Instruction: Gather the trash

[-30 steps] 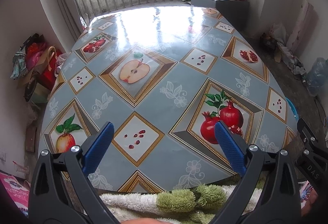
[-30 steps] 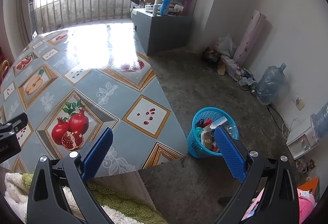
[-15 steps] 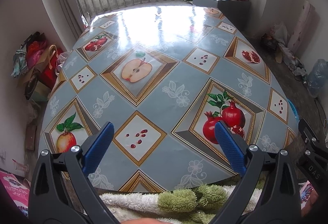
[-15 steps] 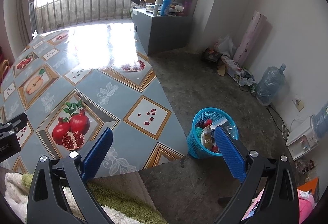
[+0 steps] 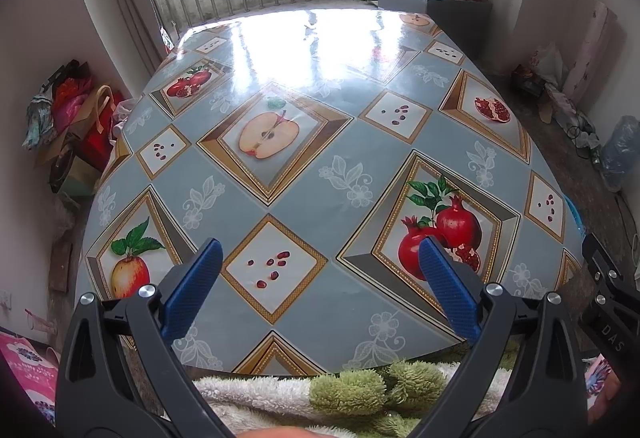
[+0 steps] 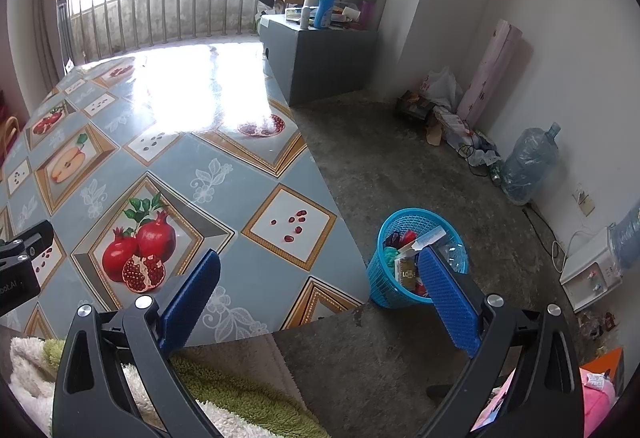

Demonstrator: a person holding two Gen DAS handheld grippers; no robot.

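Blue woven-plastic waste basket (image 6: 416, 262), already holding wrappers and a tube, is seen on the concrete floor just ahead of the right tongs (image 6: 320, 302), partly hidden behind their right-hand finger and just beside the table's near right corner. No loose trash is visible on the glossy fruit-print tablecloth (image 5: 320, 141) ahead of either tool.

Left tongs (image 5: 320, 290) are held spread and empty above the near table edge, with bare cloth between the fingers. Right tongs are likewise spread and empty, straddling the table corner and the basket.

Right hand is judged nearer the basket. With the left tongs, a reach across the right tool (image 5: 612, 302) beside them would be needed.

Open floor is available right of the table. Clutter and a water jug (image 6: 528, 161) sit well away along the far wall.

Collection is judged done or nearly done.
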